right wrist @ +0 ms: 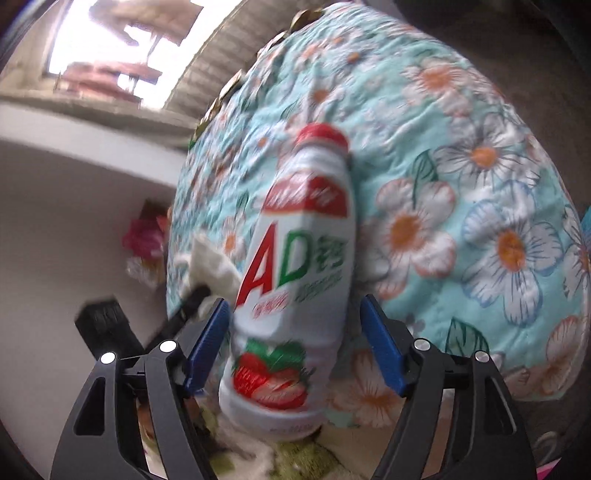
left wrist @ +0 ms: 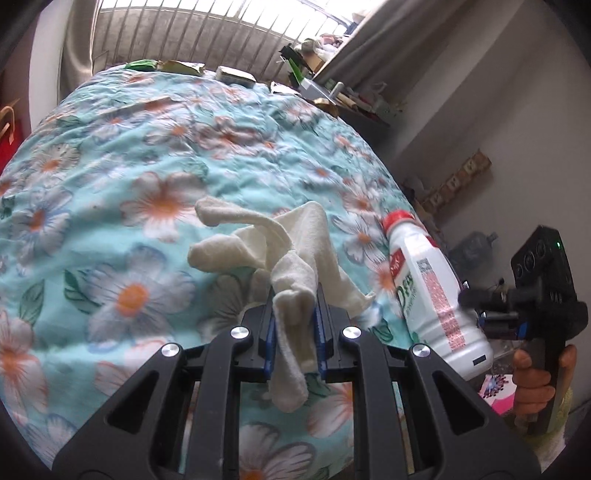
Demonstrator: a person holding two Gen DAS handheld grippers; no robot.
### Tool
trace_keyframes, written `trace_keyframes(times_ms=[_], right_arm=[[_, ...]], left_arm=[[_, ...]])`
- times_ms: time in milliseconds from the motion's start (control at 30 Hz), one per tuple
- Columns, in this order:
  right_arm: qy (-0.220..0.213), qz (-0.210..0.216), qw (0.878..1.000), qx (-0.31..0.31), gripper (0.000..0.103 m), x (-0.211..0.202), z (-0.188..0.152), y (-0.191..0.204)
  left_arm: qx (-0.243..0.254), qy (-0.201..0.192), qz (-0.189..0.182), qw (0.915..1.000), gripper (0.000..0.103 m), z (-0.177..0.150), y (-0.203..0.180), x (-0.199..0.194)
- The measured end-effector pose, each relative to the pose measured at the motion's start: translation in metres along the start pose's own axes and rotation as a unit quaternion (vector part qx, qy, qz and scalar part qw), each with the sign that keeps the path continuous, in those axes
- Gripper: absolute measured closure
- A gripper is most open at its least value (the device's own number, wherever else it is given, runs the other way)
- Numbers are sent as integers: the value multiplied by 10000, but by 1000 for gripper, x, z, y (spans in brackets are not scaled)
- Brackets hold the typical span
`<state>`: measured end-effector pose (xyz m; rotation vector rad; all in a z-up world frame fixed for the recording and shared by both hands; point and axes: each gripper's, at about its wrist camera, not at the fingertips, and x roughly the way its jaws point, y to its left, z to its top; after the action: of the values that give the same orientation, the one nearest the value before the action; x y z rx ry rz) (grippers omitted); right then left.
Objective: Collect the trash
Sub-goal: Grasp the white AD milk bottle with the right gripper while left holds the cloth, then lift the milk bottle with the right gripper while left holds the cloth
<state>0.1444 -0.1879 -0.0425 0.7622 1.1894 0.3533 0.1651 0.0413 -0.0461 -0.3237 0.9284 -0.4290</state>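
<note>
My left gripper is shut on a crumpled cream-white cloth and holds it above the floral bedspread. A white drink bottle with a red cap and strawberry label sits between the blue pads of my right gripper. The left pad touches the bottle; a gap shows beside the right pad. In the left wrist view the bottle hangs at the right, held by the right gripper in a hand. The cloth also shows in the right wrist view.
The bed's far edge carries a green packet, cardboard scraps and a small box. A cluttered shelf stands by the wall at the right. A water jug stands on the floor. A barred window is behind.
</note>
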Motion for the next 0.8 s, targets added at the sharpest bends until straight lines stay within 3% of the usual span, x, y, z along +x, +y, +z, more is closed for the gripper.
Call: trace_keyframes(times_ms=[300, 400, 800], right_arm=[[-185, 410, 9977, 506, 33, 36, 12, -13], [-246, 445, 9972, 540, 41, 35, 9, -19], [-345, 1025, 9918, 682, 42, 16, -7, -40]], left_arm=[[78, 16, 71, 9999, 88, 4, -5, 0], [120, 47, 141, 9998, 88, 4, -8, 0], [161, 42, 284, 9995, 88, 5, -17, -2]])
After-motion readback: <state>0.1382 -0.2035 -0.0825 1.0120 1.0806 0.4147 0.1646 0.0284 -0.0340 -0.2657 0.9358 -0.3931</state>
